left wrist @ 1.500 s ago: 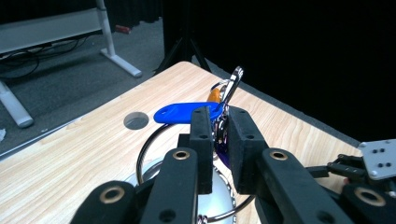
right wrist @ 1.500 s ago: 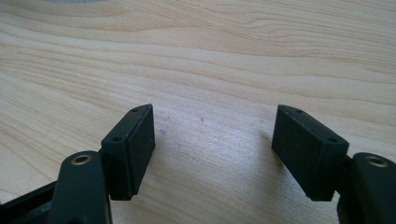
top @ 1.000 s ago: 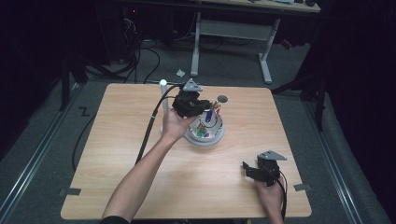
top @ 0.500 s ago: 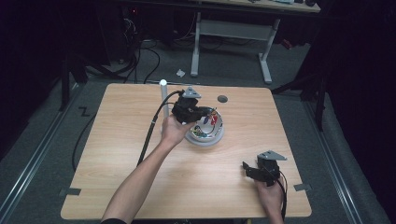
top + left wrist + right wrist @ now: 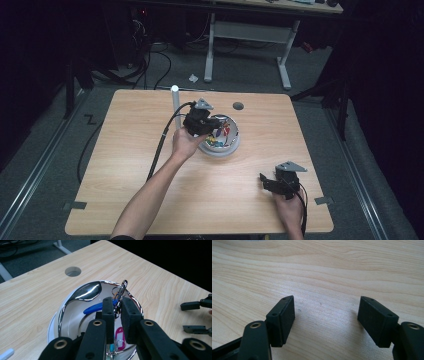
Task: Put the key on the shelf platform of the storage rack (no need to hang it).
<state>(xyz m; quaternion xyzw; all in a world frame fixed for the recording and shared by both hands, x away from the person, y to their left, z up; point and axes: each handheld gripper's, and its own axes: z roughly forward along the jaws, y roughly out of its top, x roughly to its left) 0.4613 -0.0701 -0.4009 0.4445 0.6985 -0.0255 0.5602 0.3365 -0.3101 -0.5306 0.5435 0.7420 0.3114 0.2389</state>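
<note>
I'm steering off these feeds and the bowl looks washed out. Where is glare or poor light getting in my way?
Left gripper view: the shiny bowl mirrors bright highlights along its rim and inner wall, yet the key ring between the left gripper's fingers stays readable. High view: table evenly lit, surroundings nearly black. Right gripper view: sharp wood grain, soft shadows beside the right gripper.

no readable text, labels or numbers anywhere

Dark room, grey floor [image 5: 45,150], white-legged desk [image 5: 250,30] behind.
</note>
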